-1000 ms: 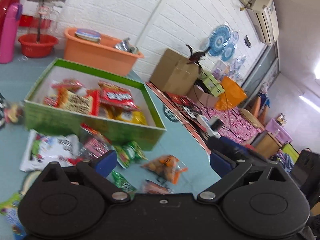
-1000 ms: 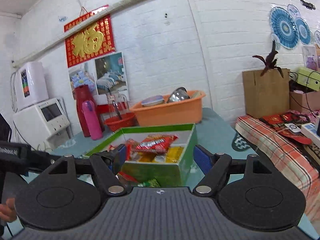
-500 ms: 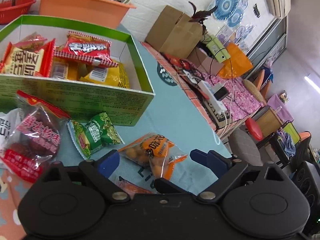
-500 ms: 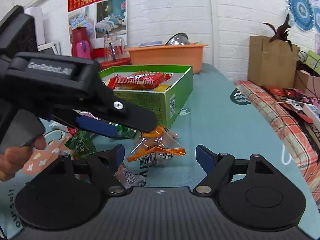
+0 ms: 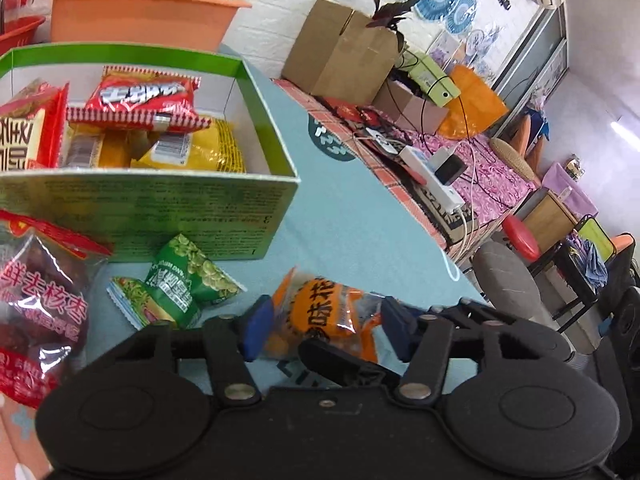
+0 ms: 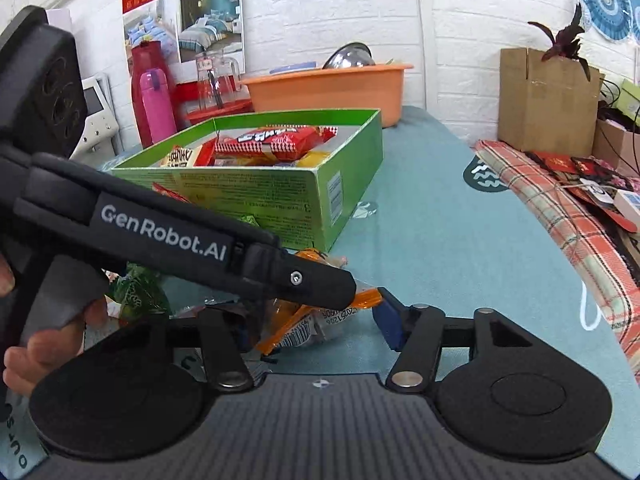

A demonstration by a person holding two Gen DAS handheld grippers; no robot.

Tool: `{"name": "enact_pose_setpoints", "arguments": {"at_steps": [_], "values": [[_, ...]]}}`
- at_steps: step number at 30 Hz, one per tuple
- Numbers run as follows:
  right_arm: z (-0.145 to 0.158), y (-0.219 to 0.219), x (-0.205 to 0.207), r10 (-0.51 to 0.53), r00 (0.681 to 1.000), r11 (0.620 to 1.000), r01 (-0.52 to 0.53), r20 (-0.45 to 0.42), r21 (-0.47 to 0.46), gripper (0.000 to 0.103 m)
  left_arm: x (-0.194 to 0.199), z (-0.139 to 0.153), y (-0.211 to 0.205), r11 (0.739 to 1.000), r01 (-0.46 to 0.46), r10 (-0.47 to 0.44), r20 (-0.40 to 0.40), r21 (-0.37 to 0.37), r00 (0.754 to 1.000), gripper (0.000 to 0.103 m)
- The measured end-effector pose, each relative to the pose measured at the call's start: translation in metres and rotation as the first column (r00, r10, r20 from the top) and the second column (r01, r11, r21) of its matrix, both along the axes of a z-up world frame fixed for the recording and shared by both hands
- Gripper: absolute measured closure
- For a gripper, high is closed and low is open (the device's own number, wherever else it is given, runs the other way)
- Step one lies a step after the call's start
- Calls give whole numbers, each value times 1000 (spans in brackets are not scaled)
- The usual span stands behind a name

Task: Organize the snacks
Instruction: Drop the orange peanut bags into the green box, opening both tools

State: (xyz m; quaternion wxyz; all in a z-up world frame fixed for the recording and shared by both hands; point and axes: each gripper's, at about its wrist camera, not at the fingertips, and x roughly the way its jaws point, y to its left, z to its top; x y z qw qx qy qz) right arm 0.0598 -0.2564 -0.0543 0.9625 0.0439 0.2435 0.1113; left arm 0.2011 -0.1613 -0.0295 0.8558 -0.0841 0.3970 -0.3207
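An orange snack packet (image 5: 332, 312) lies on the teal table in front of the green box (image 5: 152, 208), which holds red and yellow snack bags. My left gripper (image 5: 324, 326) has a blue pad on each side of the packet and its jaws are closing. No squeeze on the wrapper shows. My right gripper (image 6: 314, 322) straddles the same orange packet (image 6: 296, 330) from another side, jaws also closing. Its right pad sits at the packet's tip. The left gripper's finger (image 6: 312, 280) crosses over and hides the other pad.
Green pea packets (image 5: 180, 280) and a dark red date bag (image 5: 40, 304) lie left of the orange packet. An orange basin (image 6: 332, 88) and a pink bottle (image 6: 156, 104) stand behind the box. A plaid cloth (image 6: 560, 208) with cables runs along the table's right edge.
Both grippers have dropped toward the table and come in on the orange packet. Their jaws stand narrower than half a second ago.
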Motion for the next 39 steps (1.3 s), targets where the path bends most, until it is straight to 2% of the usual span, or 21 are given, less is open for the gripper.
{"name": "enact_pose_setpoints", "arguments": {"at_steps": [3, 7, 8, 12, 18, 23, 28, 33, 36, 38, 39], "values": [[4, 2, -6, -7, 1000, 1000, 7, 10, -7, 23, -6, 5, 1, 1000, 11, -11, 13, -8, 1000, 20], [12, 2, -13, -13, 999, 1000, 13, 29, 12, 31, -13, 14, 9, 998, 4, -3, 28, -55, 1000, 20], [16, 4, -14, -12, 999, 1000, 12, 40, 7, 37, -16, 17, 12, 998, 5, -3, 33, -68, 999, 20], [29, 11, -17, 5, 996, 1000, -3, 87, -27, 42, -23, 32, 22, 996, -7, 14, 71, -93, 997, 20], [52, 21, -11, 41, 987, 998, -33, 152, -56, 44, -21, 57, 41, 988, -31, 48, 113, -150, 992, 20], [74, 29, 2, 79, 971, 995, -63, 227, -74, 44, -9, 87, 54, 987, -47, 75, 181, -153, 981, 20], [90, 30, 31, 93, 958, 996, -86, 273, -37, 44, 19, 105, 57, 987, -69, 98, 205, -143, 974, 20], [89, 27, 60, 95, 955, 995, -101, 281, 7, 44, 47, 102, 57, 988, -92, 116, 202, -122, 973, 20], [77, 24, 75, 100, 958, 993, -113, 269, 34, 43, 65, 84, 61, 988, -111, 129, 172, -112, 977, 19], [62, 24, 89, 99, 964, 994, -110, 249, 29, 38, 75, 69, 63, 985, -142, 154, 128, -94, 980, 0], [54, 26, 94, 77, 971, 997, -81, 227, 7, 30, 77, 60, 66, 984, -158, 167, 110, -86, 980, 0]]}}
